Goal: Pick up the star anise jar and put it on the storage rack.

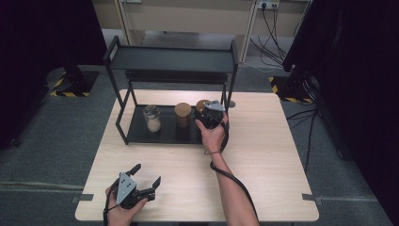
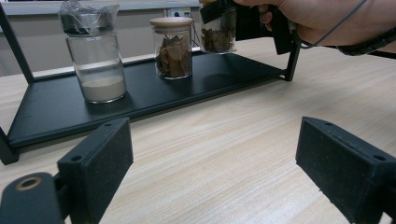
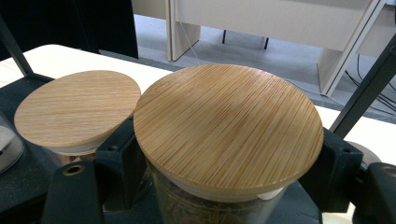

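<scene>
Between right tool point(image 3: 229, 186) jaws: bamboo-lidded jar point(image 3: 228, 135), gripped; left tool point(image 2: 210, 172) open.

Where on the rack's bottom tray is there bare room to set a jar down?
The black tray is bare along its front strip and left of the jar of pale powder. Its right end is crowded: the right gripper grips the leaf jar beside the middle jar.
</scene>
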